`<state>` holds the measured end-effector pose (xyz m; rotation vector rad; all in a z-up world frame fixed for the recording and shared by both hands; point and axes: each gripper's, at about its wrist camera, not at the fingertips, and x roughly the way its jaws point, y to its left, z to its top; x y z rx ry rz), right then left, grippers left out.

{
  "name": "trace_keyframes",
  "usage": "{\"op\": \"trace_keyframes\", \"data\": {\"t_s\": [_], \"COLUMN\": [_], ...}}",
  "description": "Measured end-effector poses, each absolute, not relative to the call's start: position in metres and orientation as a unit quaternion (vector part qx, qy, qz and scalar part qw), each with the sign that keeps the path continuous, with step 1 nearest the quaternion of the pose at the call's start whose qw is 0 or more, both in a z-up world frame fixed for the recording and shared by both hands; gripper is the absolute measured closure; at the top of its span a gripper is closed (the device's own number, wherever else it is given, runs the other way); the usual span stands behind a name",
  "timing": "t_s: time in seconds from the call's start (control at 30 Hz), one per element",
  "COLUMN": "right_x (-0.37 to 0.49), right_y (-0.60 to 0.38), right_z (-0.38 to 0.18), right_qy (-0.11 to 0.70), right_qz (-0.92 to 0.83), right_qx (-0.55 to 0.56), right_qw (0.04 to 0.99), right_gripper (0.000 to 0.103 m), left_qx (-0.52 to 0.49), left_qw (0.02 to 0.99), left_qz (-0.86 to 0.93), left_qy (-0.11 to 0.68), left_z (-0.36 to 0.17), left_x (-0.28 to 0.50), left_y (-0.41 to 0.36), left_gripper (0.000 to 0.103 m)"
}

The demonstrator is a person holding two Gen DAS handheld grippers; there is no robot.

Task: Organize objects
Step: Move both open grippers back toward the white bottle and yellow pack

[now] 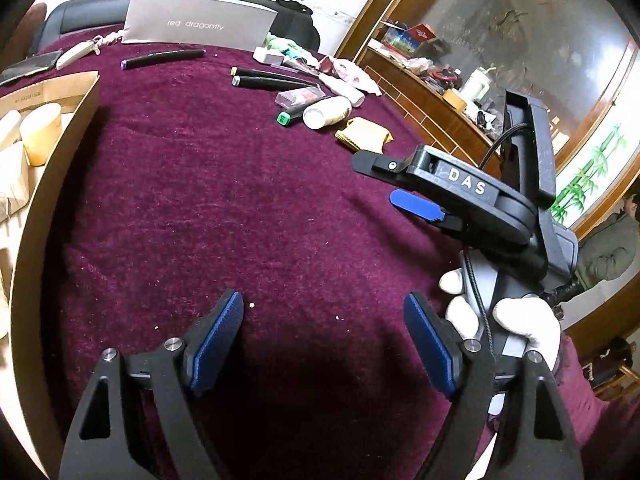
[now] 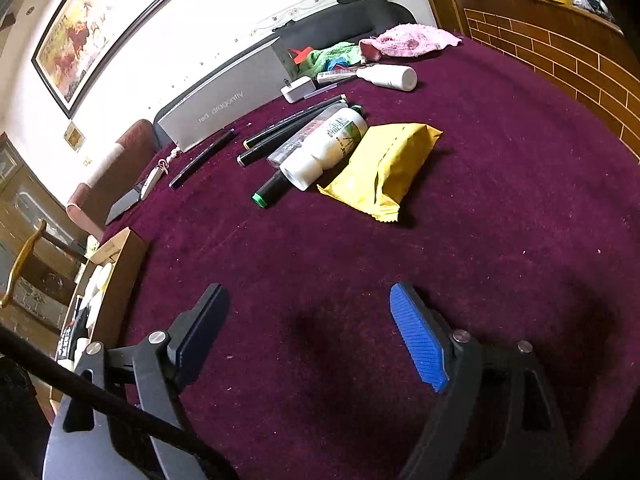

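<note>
Both grippers hover over the maroon-covered counter (image 2: pixel 500 208) with nothing in hand: the left gripper (image 1: pixel 324 344) has its jaws spread wide over bare cloth, and the right gripper (image 2: pixel 310 334) is likewise wide open and empty. The cardboard box (image 1: pixel 60 184) at the left view's 9 o'clock already holds a pale cup (image 1: pixel 40 136) and some other light-coloured items, so part of the sorting looks done. Much is left, judging by what lies loose toward 12 and 1 o'clock in the right view: a yellow packet (image 2: pixel 384 168), touching a white bottle (image 2: pixel 324 148), a green-capped marker (image 2: pixel 268 190) just beside it, several black markers (image 2: pixel 288 128), a purple-tipped pen (image 2: pixel 202 158), a white charger (image 2: pixel 298 89) and a second white bottle (image 2: pixel 390 76). A pink cloth (image 2: pixel 408 40) sits at the far edge. The packet is nearest the right gripper, so it seems the likely next pick.
</note>
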<state>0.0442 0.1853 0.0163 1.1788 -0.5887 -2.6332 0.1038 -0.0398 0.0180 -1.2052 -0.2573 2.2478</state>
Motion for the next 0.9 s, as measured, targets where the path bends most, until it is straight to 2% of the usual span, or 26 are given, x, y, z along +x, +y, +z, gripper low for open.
{"op": "trace_keyframes", "data": {"t_s": [0.13, 0.27, 0.53, 0.7, 0.9], "right_x": [0.044, 0.044, 0.044, 0.044, 0.044], "right_y": [0.19, 0.194, 0.19, 0.193, 0.188], "right_z": [0.016, 0.015, 0.015, 0.015, 0.016], "right_qy": [-0.216, -0.23, -0.222, -0.232, -0.218], "right_qz": [-0.886, -0.883, -0.884, -0.882, -0.885], "right_qx": [0.396, 0.394, 0.395, 0.393, 0.395], "right_qw": [0.106, 0.113, 0.117, 0.121, 0.117], "right_gripper": [0.02, 0.019, 0.015, 0.015, 0.014], "left_qx": [-0.452, -0.456, -0.459, -0.465, -0.474], "left_qw": [0.277, 0.29, 0.283, 0.266, 0.232], "left_qz": [0.844, 0.839, 0.841, 0.844, 0.839], "left_qy": [-0.074, -0.064, -0.038, 0.02, 0.132], "left_z": [0.019, 0.018, 0.018, 0.017, 0.008], "left_x": [0.105, 0.104, 0.107, 0.11, 0.118], "left_y": [-0.033, -0.029, -0.021, -0.001, 0.027], "left_gripper": [0.025, 0.014, 0.013, 0.007, 0.001]}}
